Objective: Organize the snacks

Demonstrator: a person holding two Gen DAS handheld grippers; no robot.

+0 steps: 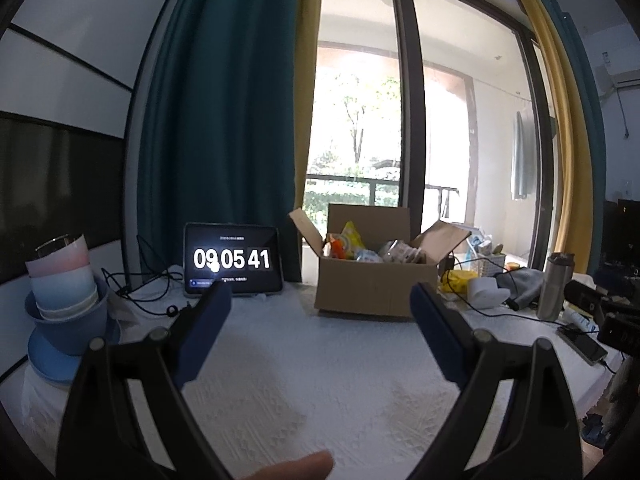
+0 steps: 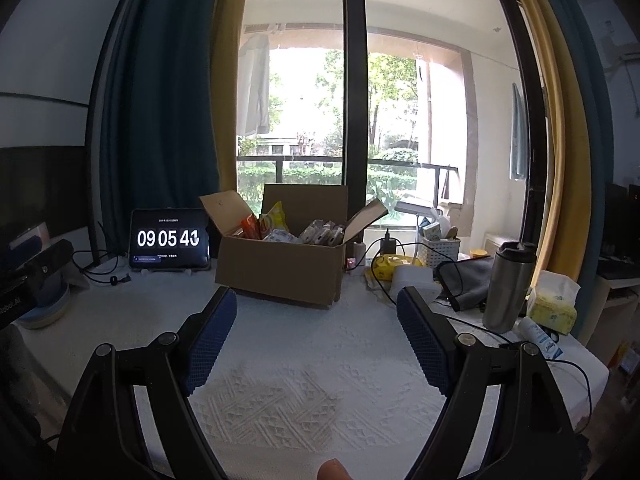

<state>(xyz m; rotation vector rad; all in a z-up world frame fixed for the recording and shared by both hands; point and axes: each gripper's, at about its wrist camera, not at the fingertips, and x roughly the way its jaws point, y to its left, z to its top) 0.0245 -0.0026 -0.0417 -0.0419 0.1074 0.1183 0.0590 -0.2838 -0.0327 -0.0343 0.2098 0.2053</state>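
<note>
Everything here sits around the open cardboard box (image 1: 374, 286) at the back of the table (image 1: 280, 380), which wears a white embossed cloth, in front of the glass door.

Far left of the box, a stack of bowls (image 1: 66, 292) in pink, pale blue and deeper blue stands near the table's edge. Between the bowls and the box a tablet (image 1: 233, 259) leans upright, its dark screen reading 09 05 41, with black cables trailing beside it.

The box has all its flaps up. Inside it lie the snacks (image 2: 288, 230): an orange packet and a yellow bag toward its left side, pale wrapped packs toward its right. None of them lies outside the box.

Right of the box the clutter thickens: a yellow pack (image 2: 394, 266), a white roll (image 2: 412, 280), a grey cloth (image 2: 466, 282), a white basket (image 2: 438, 250) behind them, then a steel tumbler (image 2: 508, 286) and, furthest right, a tissue pack (image 2: 554, 302).

The left gripper (image 1: 322, 294) hangs over bare cloth in front of the box, its blue pads spread wide and gripping nothing. The right gripper (image 2: 316, 300) does the same, also short of the box, jaws parted and empty.
</note>
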